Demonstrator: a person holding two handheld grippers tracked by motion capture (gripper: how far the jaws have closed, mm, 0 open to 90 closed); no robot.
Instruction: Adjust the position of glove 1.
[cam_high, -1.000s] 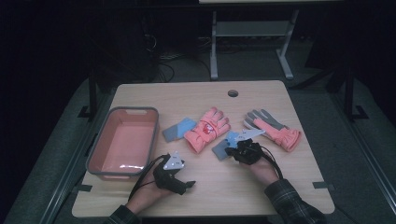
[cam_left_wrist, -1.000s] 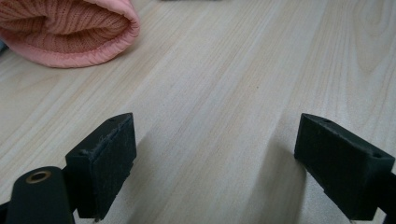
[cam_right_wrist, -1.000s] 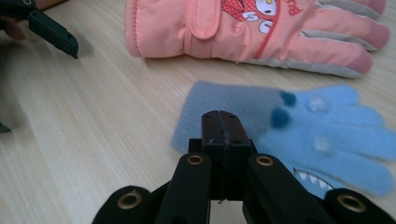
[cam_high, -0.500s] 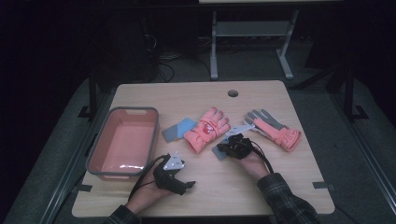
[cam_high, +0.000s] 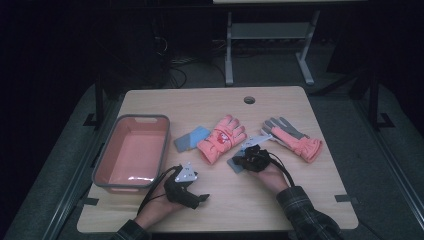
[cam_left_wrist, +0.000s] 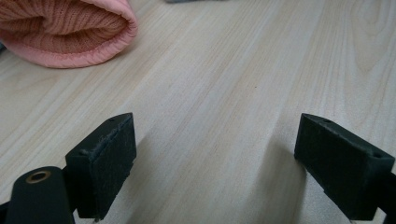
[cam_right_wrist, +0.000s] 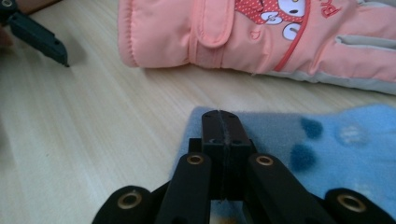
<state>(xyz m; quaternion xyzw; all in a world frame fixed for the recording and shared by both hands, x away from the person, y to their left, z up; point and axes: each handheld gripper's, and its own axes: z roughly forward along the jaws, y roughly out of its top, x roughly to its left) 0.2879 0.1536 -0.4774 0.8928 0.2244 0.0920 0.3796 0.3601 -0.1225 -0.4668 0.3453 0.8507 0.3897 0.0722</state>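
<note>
My right hand-held gripper (cam_right_wrist: 223, 122) has slid left onto the blue cloth (cam_right_wrist: 336, 144), jaws pressed together, seemingly pinching its edge beside the pink glove (cam_right_wrist: 261, 37). My left hand-held gripper (cam_left_wrist: 210, 163) stays wide open and empty over the bench (cam_left_wrist: 224, 84); a lift toward the tray (cam_high: 131, 150) seems next

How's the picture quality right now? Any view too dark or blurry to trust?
High view: the room is dark and the lit table is soft, with glare on the floor of the pink bin. Left gripper view: bright, wood grain crisp, near tongs slightly soft, casting faint shadows. Right gripper view: the glove is sharp, while the blue cloth and tongs blur up close.
</note>
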